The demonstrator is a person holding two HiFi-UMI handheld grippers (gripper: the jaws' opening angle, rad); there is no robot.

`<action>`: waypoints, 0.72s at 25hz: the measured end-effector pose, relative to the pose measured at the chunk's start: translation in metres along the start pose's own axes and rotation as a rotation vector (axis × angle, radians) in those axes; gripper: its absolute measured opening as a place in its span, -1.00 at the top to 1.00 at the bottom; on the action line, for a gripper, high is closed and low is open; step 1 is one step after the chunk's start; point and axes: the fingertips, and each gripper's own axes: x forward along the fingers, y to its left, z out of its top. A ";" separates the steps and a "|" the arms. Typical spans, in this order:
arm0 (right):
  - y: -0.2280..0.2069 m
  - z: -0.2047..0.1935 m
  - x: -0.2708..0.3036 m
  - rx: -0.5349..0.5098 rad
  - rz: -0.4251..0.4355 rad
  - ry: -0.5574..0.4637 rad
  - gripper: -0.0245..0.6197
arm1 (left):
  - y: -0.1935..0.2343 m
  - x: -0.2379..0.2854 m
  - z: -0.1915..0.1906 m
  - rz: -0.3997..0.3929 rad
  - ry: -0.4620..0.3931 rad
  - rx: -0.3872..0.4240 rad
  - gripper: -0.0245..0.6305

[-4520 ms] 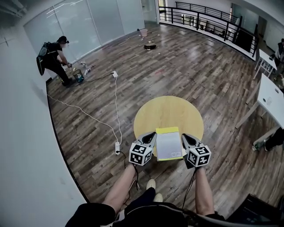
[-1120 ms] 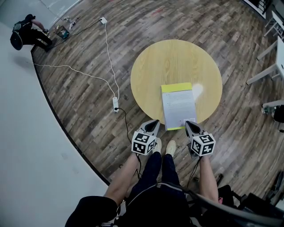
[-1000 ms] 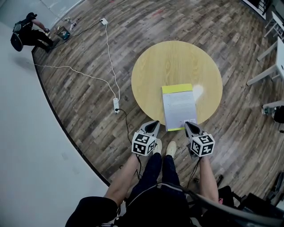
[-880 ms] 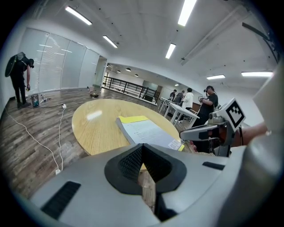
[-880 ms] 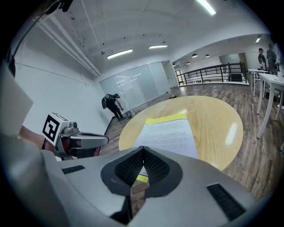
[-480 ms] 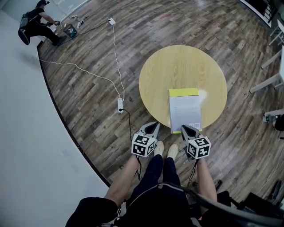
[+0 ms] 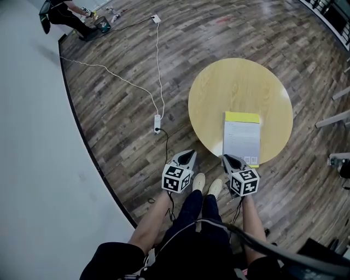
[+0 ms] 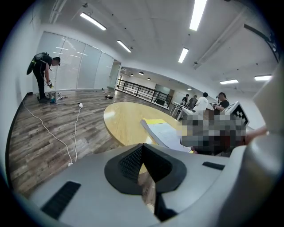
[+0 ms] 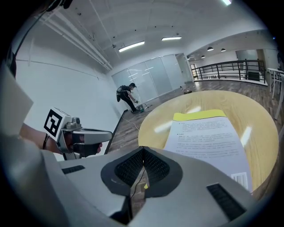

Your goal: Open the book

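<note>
The book (image 7: 242, 139) lies closed on the round yellow table (image 7: 219, 93), white cover up, with a yellow strip at its far end. It reaches the table's near edge. My left gripper (image 7: 188, 155) is shut and empty over the floor, just off the table's near left rim. My right gripper (image 7: 225, 158) is shut and empty too, its tip just short of the book's near left corner. In the right gripper view the book (image 9: 208, 133) lies ahead and to the right of the closed jaws. The left gripper view has the book (image 8: 165, 133) ahead and to the right.
A white cable and power strip (image 7: 157, 123) run over the wooden floor left of the table. A person (image 7: 63, 11) bends down far off by the white wall. White table legs (image 7: 333, 117) stand at the right. My feet (image 7: 206, 185) are below the grippers.
The table and book have slid rightward in the head view. Both grippers stay shut side by side at the table's near edge; 4.5 s ago they flanked the book over the table.
</note>
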 end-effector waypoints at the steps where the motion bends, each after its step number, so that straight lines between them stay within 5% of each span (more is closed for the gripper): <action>1: 0.001 0.000 0.001 -0.004 -0.001 0.002 0.91 | 0.001 0.000 0.000 0.000 -0.001 -0.003 0.93; 11: -0.004 -0.006 -0.001 0.020 -0.051 0.013 0.88 | 0.006 0.002 -0.001 -0.010 -0.001 -0.014 0.93; 18: -0.010 -0.014 0.002 -0.019 -0.107 0.069 0.36 | 0.006 0.003 -0.002 -0.019 0.002 -0.036 0.93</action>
